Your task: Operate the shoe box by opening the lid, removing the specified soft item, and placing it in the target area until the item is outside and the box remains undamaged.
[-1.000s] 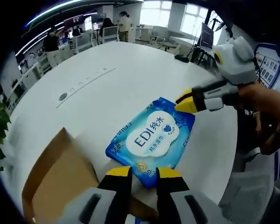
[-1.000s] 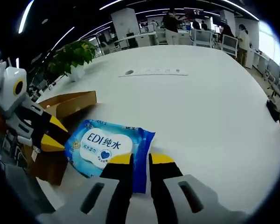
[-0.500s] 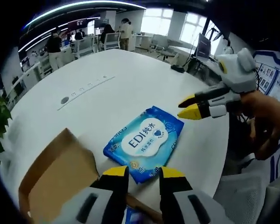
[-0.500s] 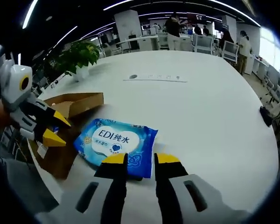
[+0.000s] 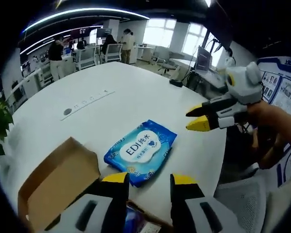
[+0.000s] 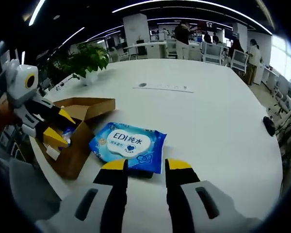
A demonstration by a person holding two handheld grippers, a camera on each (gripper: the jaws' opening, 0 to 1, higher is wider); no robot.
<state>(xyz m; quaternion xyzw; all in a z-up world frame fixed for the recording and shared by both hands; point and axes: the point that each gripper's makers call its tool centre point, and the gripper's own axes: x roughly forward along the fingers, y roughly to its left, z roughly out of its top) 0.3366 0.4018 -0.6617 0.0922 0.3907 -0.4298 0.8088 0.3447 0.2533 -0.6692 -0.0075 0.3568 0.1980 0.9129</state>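
The blue wipes pack (image 5: 140, 152) (image 6: 129, 145) lies flat on the white table (image 5: 131, 102) (image 6: 218, 116), outside and just beside the open cardboard shoe box (image 5: 58, 182) (image 6: 80, 133). Inside the box, something blue and white shows at its near end, too small to make out. The box lid (image 6: 85, 102) stands folded back on the side away from the pack. The left gripper (image 5: 148, 180) (image 6: 57, 128) hangs over the box with its jaws apart and empty. The right gripper (image 6: 146, 166) (image 5: 195, 118) hovers near the pack, clear of it, jaws parted and holding nothing.
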